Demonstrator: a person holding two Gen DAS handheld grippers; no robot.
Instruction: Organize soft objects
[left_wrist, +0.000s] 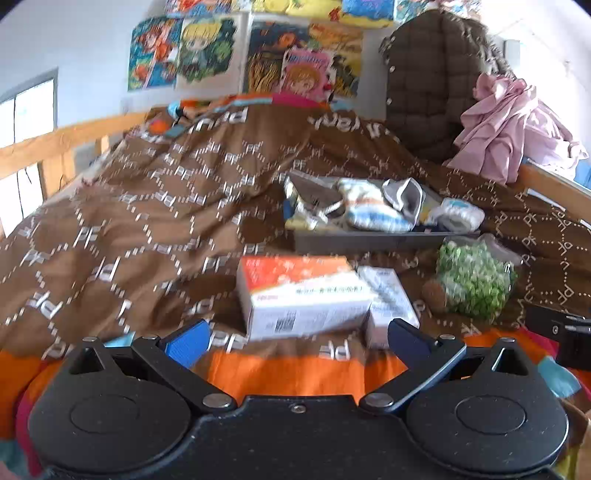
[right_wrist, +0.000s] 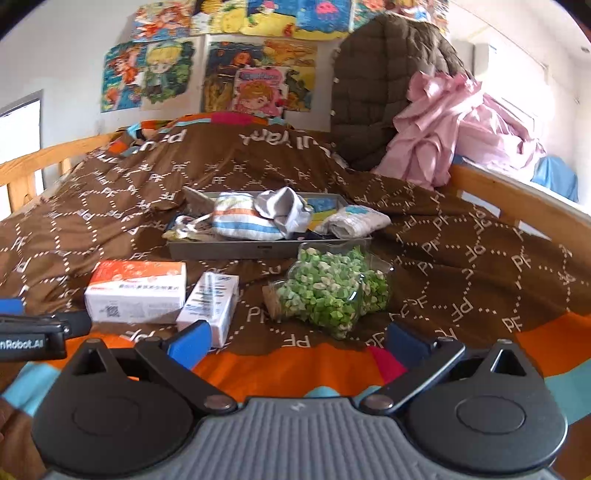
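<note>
We see our right gripper (right_wrist: 297, 338), blue-padded jaws spread wide and holding nothing, low over the brown patterned quilt (right_wrist: 110, 206). Just ahead lies a clear star-shaped jar of green paper stars (right_wrist: 332, 291); to its left lie a white-and-blue carton (right_wrist: 208, 306) and an orange-and-white box (right_wrist: 136, 291). Beyond them a shallow grey tray (right_wrist: 229, 249) holds a striped rolled cloth (right_wrist: 240, 221), a grey sock (right_wrist: 284, 210) and a white folded cloth (right_wrist: 354, 219).

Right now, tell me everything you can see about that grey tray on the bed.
The tray is shallow, grey and rectangular, with low walls, lying on the brown quilt beyond the two boxes. Crumpled socks and small cloths fill it; one white piece hangs over its right end. The jar of green bits lies just in front. Neither gripper touches it.
</note>
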